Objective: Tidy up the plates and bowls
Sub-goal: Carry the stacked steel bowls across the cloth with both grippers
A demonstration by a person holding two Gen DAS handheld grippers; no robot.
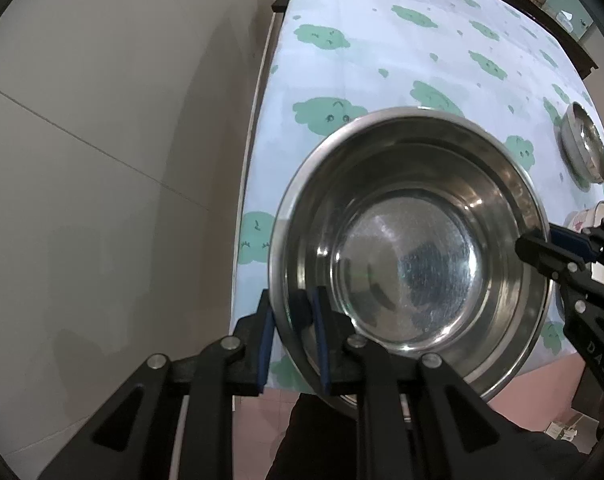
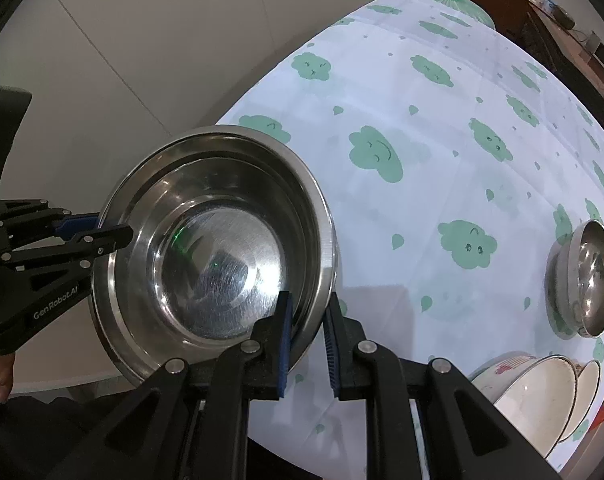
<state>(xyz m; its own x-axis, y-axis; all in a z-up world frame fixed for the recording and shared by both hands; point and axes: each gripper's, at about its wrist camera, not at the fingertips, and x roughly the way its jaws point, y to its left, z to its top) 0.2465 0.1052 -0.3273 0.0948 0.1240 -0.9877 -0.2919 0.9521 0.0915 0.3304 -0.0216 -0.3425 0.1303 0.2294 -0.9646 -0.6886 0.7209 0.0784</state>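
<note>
- Left wrist view: left gripper [image 1: 294,344] clamps the rim of the large steel bowl [image 1: 409,252] at the tablecloth's [image 1: 381,48] near edge.
- Right gripper [image 2: 307,340] pinches the opposite rim.

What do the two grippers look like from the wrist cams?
Both are matte black linkage frames with silver pivot pins and blue ribbed pads on the fingers. The left gripper reads "GenRobot.AI" in white on its side, seen from the right cam. The right gripper shows white letters "DAS" in the left cam. No cables are visible.
</note>
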